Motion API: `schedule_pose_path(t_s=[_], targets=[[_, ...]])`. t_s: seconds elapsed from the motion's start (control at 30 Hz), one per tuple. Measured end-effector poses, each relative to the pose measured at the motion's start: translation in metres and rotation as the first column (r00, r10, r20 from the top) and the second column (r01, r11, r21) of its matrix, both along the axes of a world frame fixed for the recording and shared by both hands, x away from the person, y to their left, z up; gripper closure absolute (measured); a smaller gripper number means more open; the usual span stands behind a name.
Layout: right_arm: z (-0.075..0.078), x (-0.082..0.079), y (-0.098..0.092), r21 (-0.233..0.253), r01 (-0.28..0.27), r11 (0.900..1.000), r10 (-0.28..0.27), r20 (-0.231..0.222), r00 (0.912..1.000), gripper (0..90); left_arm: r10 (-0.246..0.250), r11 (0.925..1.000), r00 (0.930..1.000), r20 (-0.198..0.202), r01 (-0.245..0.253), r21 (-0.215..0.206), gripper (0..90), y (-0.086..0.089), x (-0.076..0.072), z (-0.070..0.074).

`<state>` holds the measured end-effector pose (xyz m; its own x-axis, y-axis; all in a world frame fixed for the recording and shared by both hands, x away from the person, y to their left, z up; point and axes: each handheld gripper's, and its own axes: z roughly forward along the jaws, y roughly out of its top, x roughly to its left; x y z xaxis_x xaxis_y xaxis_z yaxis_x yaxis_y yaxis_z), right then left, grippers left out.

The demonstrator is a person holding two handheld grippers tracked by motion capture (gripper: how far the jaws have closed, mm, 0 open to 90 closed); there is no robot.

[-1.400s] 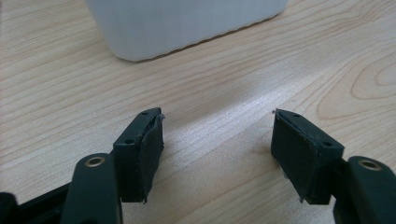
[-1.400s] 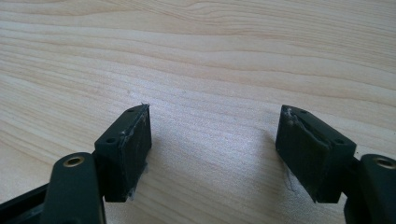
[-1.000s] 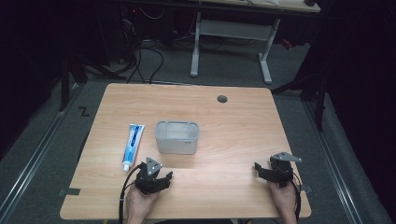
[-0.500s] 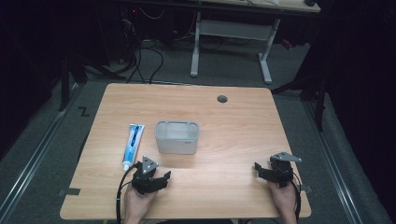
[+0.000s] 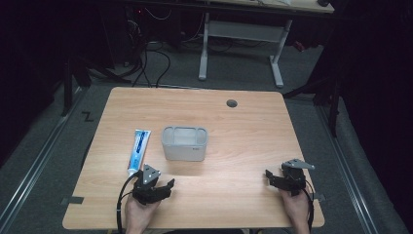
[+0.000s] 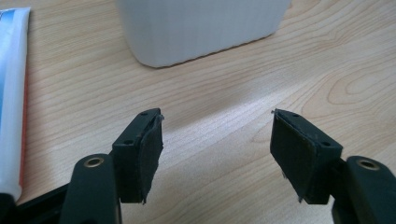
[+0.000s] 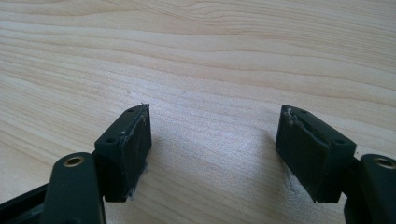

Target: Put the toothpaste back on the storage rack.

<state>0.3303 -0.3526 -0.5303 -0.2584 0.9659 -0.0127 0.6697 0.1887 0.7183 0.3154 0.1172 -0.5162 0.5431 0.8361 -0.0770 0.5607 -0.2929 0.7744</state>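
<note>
A blue and white toothpaste tube (image 5: 138, 151) lies on the wooden table (image 5: 243, 131), left of a grey plastic box (image 5: 184, 143) with compartments. My left gripper (image 5: 163, 185) rests near the front edge, just in front of the tube's cap end, jaws open and empty. In the left gripper view the box (image 6: 201, 25) stands ahead of the left gripper (image 6: 217, 135) and the tube (image 6: 11, 98) runs along the left edge. My right gripper (image 5: 272, 176) sits open at the front right, with bare wood between the jaws of the right gripper (image 7: 215, 133).
A round cable hole (image 5: 232, 103) sits near the table's far edge. Beyond the table stands a white desk frame (image 5: 238, 34) with cables on the dark floor. A rail (image 5: 34, 161) runs along the floor at left.
The left gripper has shifted slightly left and back toward the front edge. The right gripper has stayed put.
</note>
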Motion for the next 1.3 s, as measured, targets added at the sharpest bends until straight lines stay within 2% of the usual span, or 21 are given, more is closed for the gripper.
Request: schedule_pose_path(t_s=[0.13, 0.3, 0.57, 1.0, 1.07, 1.17, 1.3], targets=[[0.000, 0.000, 0.000, 0.001, 0.001, 1.000, -0.001, 0.000, 1.0000, 26.8, 0.005, 0.9999, 1.0000, 0.005, -0.005, 0.009, 34.9, 0.004, -0.001, 0.001], [0.000, 0.000, 0.000, 0.000, 0.000, 1.000, 0.000, 0.000, 1.0000, 26.8, 0.015, 0.9999, 0.9998, 0.010, -0.015, -0.003, 34.5, 0.007, -0.004, 0.005], [0.000, 0.000, 0.000, 0.000, 0.000, 1.000, 0.000, 0.000, 1.0000, 26.9, 0.066, 0.9976, 0.9975, 0.026, -0.066, -0.024, 32.3, 0.020, -0.007, 0.008], [0.000, 0.000, 0.000, 0.000, 0.000, 1.000, 0.000, 0.000, 1.0000, 26.8, 0.106, 0.9937, 0.9937, 0.035, -0.105, -0.040, 30.7, 0.035, -0.006, 0.018], [0.000, 0.000, 0.000, -0.001, 0.000, 1.000, 0.000, 0.000, 1.0000, 26.8, 0.110, 0.9933, 0.9935, 0.029, -0.109, -0.039, 30.4, 0.037, -0.005, 0.019], [0.000, 0.000, 0.000, 0.000, 0.001, 1.000, -0.001, -0.001, 1.0000, 26.8, 0.117, 0.9918, 0.9931, 0.000, -0.117, -0.052, 29.6, 0.041, -0.002, 0.021], [0.000, 0.000, 0.000, 0.000, 0.000, 1.000, 0.000, 0.000, 1.0000, 26.8, 0.133, 0.9897, 0.9911, -0.009, -0.133, -0.052, 28.3, 0.045, 0.001, 0.023]])
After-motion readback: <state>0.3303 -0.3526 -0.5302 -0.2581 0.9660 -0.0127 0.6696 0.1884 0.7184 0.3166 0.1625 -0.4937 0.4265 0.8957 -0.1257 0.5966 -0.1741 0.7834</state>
